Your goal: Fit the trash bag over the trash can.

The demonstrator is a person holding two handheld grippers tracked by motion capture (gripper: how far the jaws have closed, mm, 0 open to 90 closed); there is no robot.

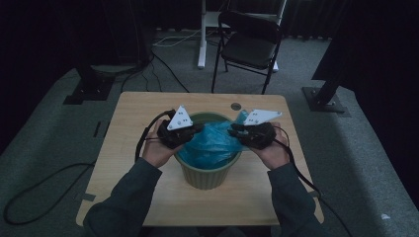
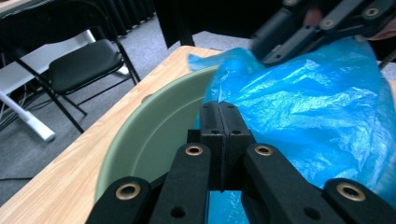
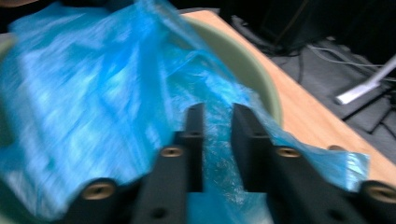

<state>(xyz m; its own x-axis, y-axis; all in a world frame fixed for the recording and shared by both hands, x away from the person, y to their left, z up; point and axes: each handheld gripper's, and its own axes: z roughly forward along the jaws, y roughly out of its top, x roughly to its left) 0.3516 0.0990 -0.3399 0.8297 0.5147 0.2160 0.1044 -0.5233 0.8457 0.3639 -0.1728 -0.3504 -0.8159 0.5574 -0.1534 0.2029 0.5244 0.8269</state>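
Two dark-sleeved forearms partly hide the near rim of one round sage-green plastic bin [image 1: 207, 175] on the light wooden table [image 1: 133, 106], with one crumpled blue plastic bag [image 1: 212, 140] bulging from its mouth. At the bin's left rim the left gripper [image 2: 219, 122] has its jaws pressed together on a fold of the bag. At the opposite rim the right gripper [image 3: 218, 123] is blurred, its jaws standing partly apart with film between them, and one black folding chair [image 1: 249, 42] stands beyond the table.

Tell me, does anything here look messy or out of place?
Only the blue bag: it sits crumpled and bunched inside the green bin instead of lining it neatly, with one corner flopped over the rim. Nothing looks spilled or broken on the table.
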